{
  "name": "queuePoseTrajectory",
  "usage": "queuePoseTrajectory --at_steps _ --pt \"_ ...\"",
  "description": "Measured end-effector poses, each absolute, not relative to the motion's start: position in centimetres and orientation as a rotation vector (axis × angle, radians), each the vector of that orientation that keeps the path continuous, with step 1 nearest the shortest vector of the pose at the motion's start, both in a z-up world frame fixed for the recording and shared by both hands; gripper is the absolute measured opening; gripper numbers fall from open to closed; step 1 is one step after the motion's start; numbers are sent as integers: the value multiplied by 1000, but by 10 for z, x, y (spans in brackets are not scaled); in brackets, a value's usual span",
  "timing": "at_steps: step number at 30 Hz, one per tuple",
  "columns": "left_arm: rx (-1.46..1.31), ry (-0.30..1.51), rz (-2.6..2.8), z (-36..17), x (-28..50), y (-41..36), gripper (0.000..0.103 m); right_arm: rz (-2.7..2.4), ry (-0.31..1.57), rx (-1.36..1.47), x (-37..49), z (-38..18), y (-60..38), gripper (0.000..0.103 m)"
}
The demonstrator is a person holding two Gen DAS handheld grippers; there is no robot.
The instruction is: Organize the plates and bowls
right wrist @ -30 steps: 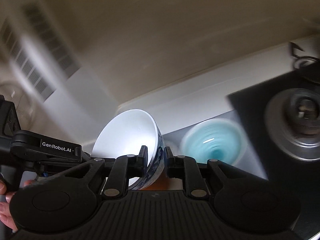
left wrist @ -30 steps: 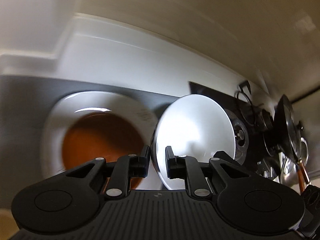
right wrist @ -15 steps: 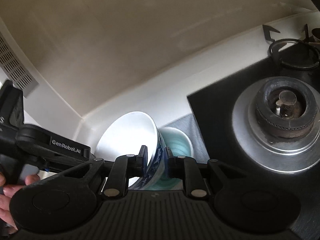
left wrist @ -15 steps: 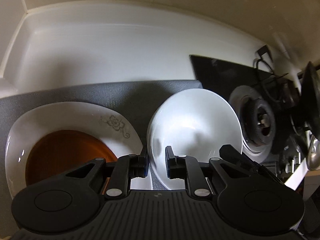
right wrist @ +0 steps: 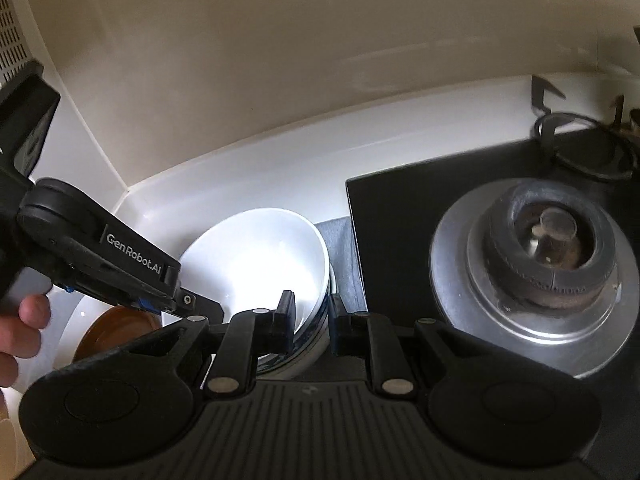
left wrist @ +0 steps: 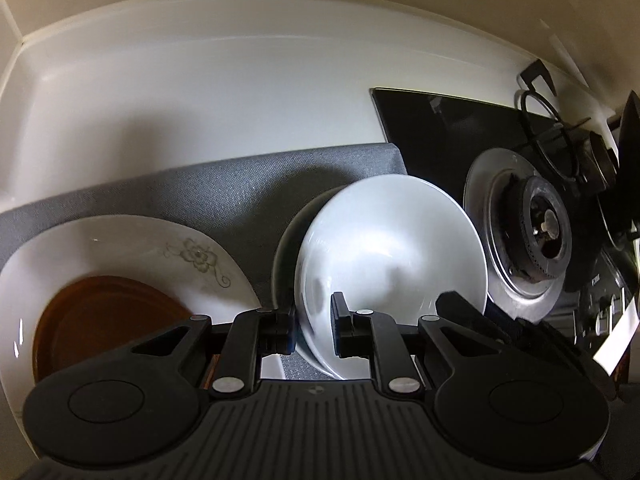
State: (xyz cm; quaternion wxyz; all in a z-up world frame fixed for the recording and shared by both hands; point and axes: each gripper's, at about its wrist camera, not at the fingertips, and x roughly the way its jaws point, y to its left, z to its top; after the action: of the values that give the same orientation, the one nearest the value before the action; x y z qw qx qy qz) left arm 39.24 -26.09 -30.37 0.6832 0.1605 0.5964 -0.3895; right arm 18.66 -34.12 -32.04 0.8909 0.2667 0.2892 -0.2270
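While my left gripper [left wrist: 314, 326] clamps the near rim of a smooth white bowl [left wrist: 392, 256], that bowl tilts on a grey woven mat [left wrist: 224, 192], with a darker rim showing just behind it. Left of it lies a glossy white plate [left wrist: 192, 256] with a faint flower motif, and a round brown dish [left wrist: 104, 316] sits inside that plate. My right gripper [right wrist: 312, 320] pinches the rim of a bowl too, white inside with blue pattern on its outer wall [right wrist: 264, 264]; it looks nested in another bowl beneath, though I can't tell for sure. In the right view my other gripper [right wrist: 120, 264] reaches in from the left. To the right, a black glass hob [right wrist: 400, 232] carries a round metal burner [right wrist: 552, 268]. A pale counter [left wrist: 200, 112] runs behind.
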Motion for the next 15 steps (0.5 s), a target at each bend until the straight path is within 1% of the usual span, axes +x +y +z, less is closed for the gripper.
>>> queuePoseTrajectory --at_steps 4,8,15 --pt "367 1336 -872 -302 393 -261 16 -468 617 538 190 -320 -342 18" --pt "311 1369 -864 -298 402 -255 16 -467 615 611 188 -323 -353 18" --pt "331 1359 -864 -288 405 -255 18 -449 615 689 182 -329 -361 18"
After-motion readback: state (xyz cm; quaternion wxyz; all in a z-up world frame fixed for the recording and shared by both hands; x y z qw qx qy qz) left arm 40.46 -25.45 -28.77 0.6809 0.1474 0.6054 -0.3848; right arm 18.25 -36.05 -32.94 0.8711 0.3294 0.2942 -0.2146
